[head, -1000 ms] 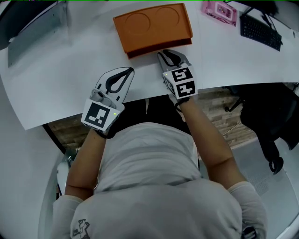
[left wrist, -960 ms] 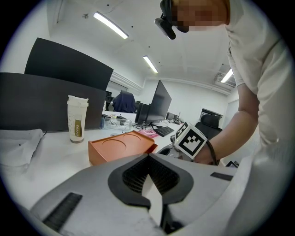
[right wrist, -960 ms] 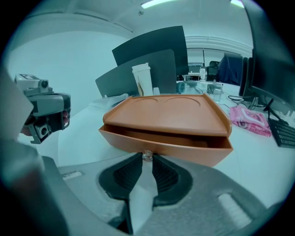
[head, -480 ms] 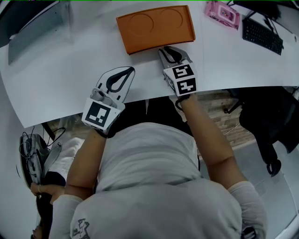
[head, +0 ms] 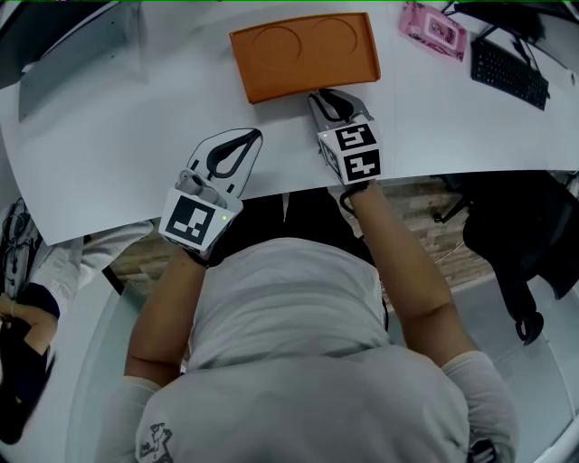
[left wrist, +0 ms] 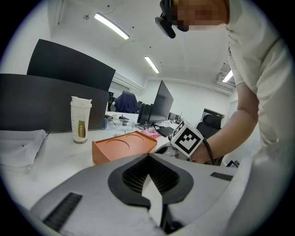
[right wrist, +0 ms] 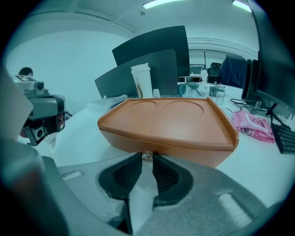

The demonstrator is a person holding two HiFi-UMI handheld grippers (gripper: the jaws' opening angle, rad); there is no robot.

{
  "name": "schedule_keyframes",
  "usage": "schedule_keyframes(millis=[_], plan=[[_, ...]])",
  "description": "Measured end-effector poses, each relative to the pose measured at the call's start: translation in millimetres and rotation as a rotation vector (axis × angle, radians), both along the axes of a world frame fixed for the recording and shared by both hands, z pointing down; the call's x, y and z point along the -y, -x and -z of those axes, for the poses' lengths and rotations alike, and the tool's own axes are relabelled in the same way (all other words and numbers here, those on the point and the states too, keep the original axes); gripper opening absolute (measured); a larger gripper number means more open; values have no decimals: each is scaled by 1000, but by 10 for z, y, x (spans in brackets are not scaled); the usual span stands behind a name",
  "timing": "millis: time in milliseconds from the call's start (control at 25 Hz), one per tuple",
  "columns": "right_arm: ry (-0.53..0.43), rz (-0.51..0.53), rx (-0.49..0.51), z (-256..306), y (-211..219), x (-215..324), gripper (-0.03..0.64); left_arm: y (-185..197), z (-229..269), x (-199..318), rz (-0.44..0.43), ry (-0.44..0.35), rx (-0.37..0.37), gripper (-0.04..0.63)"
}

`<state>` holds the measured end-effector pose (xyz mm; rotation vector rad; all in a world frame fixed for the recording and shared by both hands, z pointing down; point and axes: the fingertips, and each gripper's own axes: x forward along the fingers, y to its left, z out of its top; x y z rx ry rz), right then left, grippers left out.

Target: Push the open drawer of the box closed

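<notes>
Knob (right wrist: 147, 156) on box (right wrist: 175, 122) front btwn R gripper (head: 331, 97) tips, just opening.

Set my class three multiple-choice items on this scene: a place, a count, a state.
1. In the head view, where does the pink packet lie? A left of the orange box; B between the box and the keyboard; C on the box.
2. How many round hollows mark the box's top? A one; B two; C four.
3. How do the left tongs stand? A shut, empty; B wide open; C shut on the packet.
1 B: it lies right of the box.
2 B: two circles sit side by side.
3 A: their tips meet, nothing between.
</notes>
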<state>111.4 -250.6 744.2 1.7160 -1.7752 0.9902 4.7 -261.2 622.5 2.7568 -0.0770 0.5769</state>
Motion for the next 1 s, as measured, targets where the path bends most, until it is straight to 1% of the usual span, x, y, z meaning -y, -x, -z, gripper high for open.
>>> schedule_keyframes(millis=[80, 240, 440, 560, 680, 800, 1000], plan=[[-4, -6, -3, 9, -5, -1, 78, 5, 4, -9, 1, 1, 0, -2], [-17, -19, -11, 61, 2, -32, 120, 26, 40, -34, 0, -3, -2, -2], [-45, -36, -23, 232, -13, -85, 121, 49, 129, -50, -4, -38, -25, -2], [-71, -48, -32, 429, -19, -129, 121, 38, 286, -59, 1, -37, -40, -2], [-122, -58, -53, 714, -37, -149, 120, 1, 523, -32, 14, -38, -68, -2], [-191, -61, -85, 1043, -88, -96, 106, -37, 713, 36, 15, -80, -99, -2], [-287, -55, -113, 1616, -26, -120, 77, -47, 1127, 81, 19, -131, -135, -2]])
